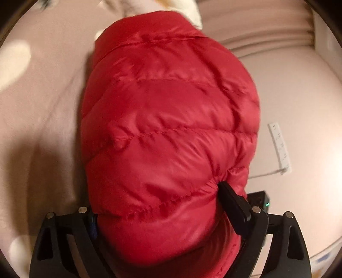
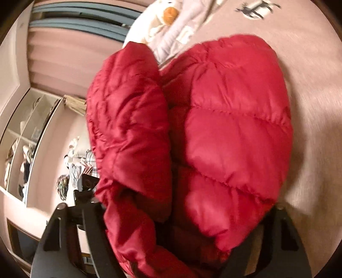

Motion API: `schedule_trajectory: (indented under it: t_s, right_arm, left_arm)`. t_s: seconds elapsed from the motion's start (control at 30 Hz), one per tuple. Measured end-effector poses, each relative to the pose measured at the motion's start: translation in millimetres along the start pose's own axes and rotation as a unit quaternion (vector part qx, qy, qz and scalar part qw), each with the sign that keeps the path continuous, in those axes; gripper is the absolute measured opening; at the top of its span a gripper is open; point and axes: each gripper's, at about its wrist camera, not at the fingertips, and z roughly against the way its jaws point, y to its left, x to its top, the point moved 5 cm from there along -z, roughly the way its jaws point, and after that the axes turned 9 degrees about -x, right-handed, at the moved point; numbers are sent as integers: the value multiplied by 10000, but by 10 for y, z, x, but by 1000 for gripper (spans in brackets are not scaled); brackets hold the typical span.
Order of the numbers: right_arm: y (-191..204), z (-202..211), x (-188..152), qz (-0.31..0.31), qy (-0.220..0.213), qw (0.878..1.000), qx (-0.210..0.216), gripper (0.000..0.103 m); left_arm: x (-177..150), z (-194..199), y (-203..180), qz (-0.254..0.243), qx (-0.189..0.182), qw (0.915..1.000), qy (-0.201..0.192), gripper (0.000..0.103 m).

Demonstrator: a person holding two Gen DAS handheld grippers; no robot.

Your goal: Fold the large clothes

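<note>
- My left claw [image 1: 162,216] is clamped on the red puffer jacket [image 1: 168,128]: the right-hand finger [image 1: 233,198] presses into the quilted fabric, while the other finger is buried under it.
- My right claw [image 2: 181,231] has the same jacket [image 2: 233,132] bunched between its arms; both fingertips are hidden in the fabric, so I cannot tell how far the jaws are apart.
- The jacket fills the middle of both views and blocks nearly everything straight ahead. In the right wrist view it is doubled into two puffy lobes with a dark crease between them.
- It lies on a pale pink bed sheet [image 1: 47,102], which runs out on both sides of it.
- Just right of the jacket, in the left wrist view, a small black device with a green light [image 1: 261,200] sits beside my finger, and a white care label [image 1: 279,147] lies flat on the sheet farther out.
- Beyond the jacket's far end lies a white plush toy with an orange patch [image 2: 164,17], touching or partly under the red fabric.
- A deer print [image 2: 256,8] marks the sheet to the far right.
- Farthest off on the left, an open shelf unit [image 2: 23,141] holds small items too blurred to name.
</note>
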Motion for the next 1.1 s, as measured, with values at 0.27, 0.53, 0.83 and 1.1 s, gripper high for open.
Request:
schedule_trajectory:
  t_s: [0.27, 0.53, 0.83, 1.1]
  right_arm:
    - [319, 213, 67, 501, -294, 9972, 481, 68]
    - [841, 371, 224, 1248, -560, 9879, 726, 67]
    - [1600, 637, 243, 2045, -1054, 9680, 998, 67]
    - [1868, 615, 152, 2184, -1060, 9626, 1201, 67]
  left_arm:
    - [-108, 204, -578, -892, 110, 9955, -294, 90]
    - [-105, 584, -1031, -1425, -61, 9868, -762, 90]
    - [-235, 1210, -1596, -1937, -342, 9709, -1368, 90]
    - [-262, 1512, -1772, -2026, -320, 9635, -1718, 90]
